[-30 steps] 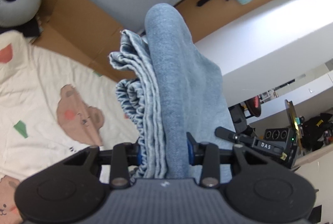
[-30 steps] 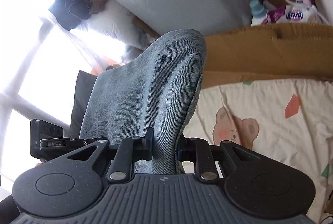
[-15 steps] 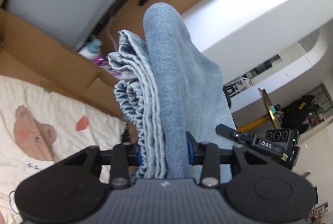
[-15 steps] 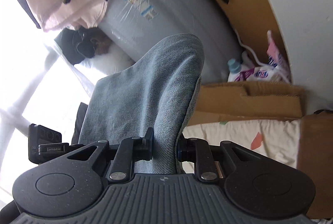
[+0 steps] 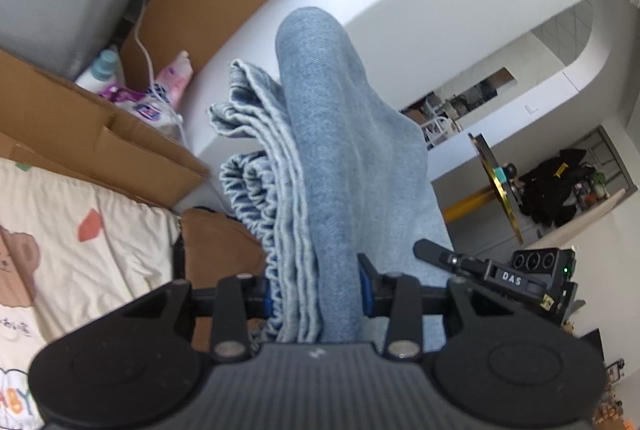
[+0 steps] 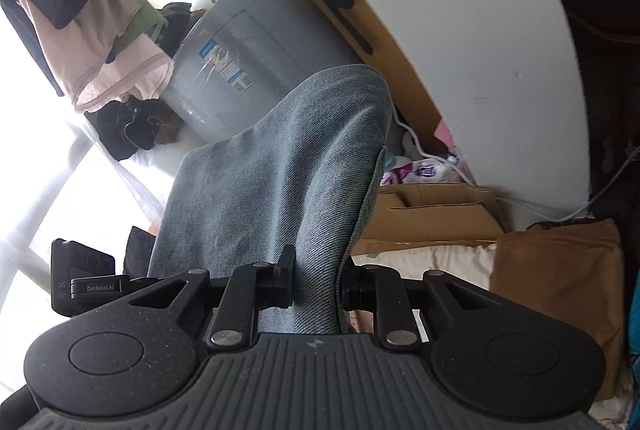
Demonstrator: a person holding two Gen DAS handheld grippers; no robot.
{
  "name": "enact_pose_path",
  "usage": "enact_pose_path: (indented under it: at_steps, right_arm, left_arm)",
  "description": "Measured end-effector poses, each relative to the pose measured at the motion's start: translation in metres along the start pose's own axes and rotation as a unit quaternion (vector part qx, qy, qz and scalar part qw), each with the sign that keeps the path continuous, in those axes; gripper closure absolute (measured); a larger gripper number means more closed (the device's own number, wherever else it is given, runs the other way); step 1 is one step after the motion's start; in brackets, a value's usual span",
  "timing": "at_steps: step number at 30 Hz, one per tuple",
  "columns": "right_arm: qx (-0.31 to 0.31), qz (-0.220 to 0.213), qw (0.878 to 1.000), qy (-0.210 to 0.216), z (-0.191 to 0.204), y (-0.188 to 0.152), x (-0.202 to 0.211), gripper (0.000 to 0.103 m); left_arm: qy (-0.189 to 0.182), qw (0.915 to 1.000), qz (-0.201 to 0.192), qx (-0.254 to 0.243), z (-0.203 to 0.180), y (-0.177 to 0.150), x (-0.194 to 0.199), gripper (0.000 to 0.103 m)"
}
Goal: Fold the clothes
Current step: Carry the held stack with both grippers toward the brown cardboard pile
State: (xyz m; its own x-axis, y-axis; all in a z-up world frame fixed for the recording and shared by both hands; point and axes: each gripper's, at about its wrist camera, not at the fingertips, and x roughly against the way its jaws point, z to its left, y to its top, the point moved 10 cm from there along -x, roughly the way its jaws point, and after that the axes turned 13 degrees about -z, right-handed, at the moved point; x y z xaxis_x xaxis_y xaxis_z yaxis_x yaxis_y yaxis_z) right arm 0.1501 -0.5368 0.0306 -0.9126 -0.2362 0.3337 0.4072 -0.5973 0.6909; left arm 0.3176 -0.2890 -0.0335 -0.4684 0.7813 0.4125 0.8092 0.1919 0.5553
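Since a second ago both my views have swung off the bear-print sheet, which has slid down to the lower left on the left wrist camera, and more white wall now fills the frames; the grips themselves have not changed.

The denim garment (image 5: 320, 166) hangs between my two tools, lifted clear of the bed. My left gripper (image 5: 314, 290) is pinching a thick bunch of it, the frilled hem layers stacked on the nine o'clock side of the bundle, and the fabric rises toward twelve o'clock. My right gripper (image 6: 316, 282) is pinching a thinner fold of the same denim, which bulges up toward twelve and drapes away toward nine o'clock.

On the left wrist camera, the bear-print sheet (image 5: 80, 230) lies at eight o'clock, with a cardboard box (image 5: 80, 126) just above it at nine and bottles (image 5: 140, 86) behind that at ten. The other tool's camera block shows at four o'clock.

On the right wrist camera, a grey wrapped drum (image 6: 248, 50) stands at eleven, hanging clothes (image 6: 100, 42) at ten.
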Motion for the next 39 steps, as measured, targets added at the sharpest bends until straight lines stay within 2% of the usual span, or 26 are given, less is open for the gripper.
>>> enact_pose_path:
  at_steps: [12,21,29,39]
  right_arm:
    - [-0.016,-0.022,0.998,-0.055,-0.093,-0.005,0.036,0.082]
    - [-0.028,-0.036,0.994,-0.095,-0.162,-0.016,0.049,0.082]
    - [-0.030,-0.039,0.991,-0.126,-0.213,-0.028,0.035,0.082]
    - [-0.040,-0.035,0.988,-0.143,-0.260,-0.060,-0.003,0.082]
  left_arm:
    - [-0.023,0.9988,0.043,-0.009,-0.014,-0.040,-0.080,0.063]
    - [-0.039,0.9968,0.070,0.003,-0.002,-0.073,-0.140,0.063]
    - [-0.062,0.9940,0.088,0.020,0.022,-0.095,-0.180,0.063]
    - [-0.055,0.9933,0.096,0.032,0.071,-0.120,-0.210,0.063]
